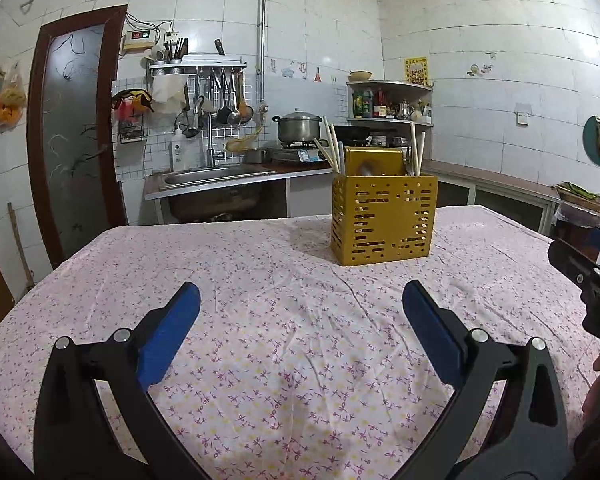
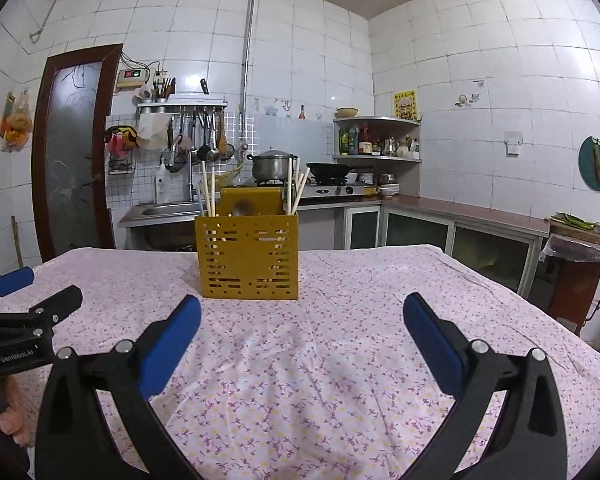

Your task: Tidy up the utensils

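Chopsticks [image 1: 334, 145] upright in yellow holder [image 1: 384, 220] (both tools empty).

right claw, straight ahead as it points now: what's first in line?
The right claw, open and empty, aims slightly downward: likely the tablecloth just right of the yellow utensil holder, possibly its right corner. Depth is unclear.

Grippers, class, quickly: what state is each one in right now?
Left gripper: open, holding nothing.
Right gripper: open, holding nothing.
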Available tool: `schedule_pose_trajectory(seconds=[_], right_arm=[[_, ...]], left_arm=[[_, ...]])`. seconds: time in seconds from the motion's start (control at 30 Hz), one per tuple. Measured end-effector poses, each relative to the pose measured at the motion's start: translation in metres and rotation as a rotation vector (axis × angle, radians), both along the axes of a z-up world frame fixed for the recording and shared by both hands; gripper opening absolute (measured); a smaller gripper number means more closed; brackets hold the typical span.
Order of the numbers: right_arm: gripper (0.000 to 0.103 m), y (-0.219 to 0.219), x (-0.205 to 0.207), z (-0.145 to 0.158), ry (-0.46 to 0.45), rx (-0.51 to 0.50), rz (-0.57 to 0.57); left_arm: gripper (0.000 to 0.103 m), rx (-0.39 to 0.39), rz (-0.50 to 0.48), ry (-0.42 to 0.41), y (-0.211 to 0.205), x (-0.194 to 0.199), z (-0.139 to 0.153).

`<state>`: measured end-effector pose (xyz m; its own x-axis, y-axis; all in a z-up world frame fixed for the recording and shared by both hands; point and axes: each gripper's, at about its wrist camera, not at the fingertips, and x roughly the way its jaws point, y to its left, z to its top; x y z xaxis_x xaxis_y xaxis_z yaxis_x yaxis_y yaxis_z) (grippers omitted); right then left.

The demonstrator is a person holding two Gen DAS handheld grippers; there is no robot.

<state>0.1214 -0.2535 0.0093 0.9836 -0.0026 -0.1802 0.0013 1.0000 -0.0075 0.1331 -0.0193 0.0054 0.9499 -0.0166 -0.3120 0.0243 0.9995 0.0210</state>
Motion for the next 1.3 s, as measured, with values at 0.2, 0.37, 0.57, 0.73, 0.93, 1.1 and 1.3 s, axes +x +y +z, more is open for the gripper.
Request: schedule_pose_trajectory(seconds=[0.2,0.37,0.57,0.73,0.93,1.1,1.3], right_arm=[[0.099,0.0022,0.0004,0.0002,0.007,-0.005,0.002],[0.099,0.0038,0.0012,-0.0003,0.001,-0.01,-0.003],[0.099,0.0043,0.0014,-0.001,0.002,-0.008,-0.002],[0.099,0.0048,0.0002,-0.0017,0.004,-0.005,-0.004],[0.099,0.0046,0.0003,-0.0017,0.002,-0.005,-0.004],[0.099,0.0045,0.0003,-0.0018,0.003,-0.006,-0.004],[0.099,0.0043,0.0004,-0.0017,0.003,-0.006,-0.004]], left_arm=[[0.098,0.02,-0.009,-0.02,-0.0032,-0.0048,0.0002],[0.098,0.015,-0.003,-0.022,-0.0017,-0.0066,0.0],[0.098,0.014,0.005,-0.022,0.0005,-0.0063,0.0004],[0.098,0.015,0.002,-0.021,-0.0003,-0.0062,0.0004],[0.098,0.015,0.001,-0.025,0.0002,-0.0069,0.0006],[0.098,0.015,0.001,-0.026,0.0002,-0.0073,0.0002],[0.098,0.015,0.001,-0.026,0.0004,-0.0073,0.0002]])
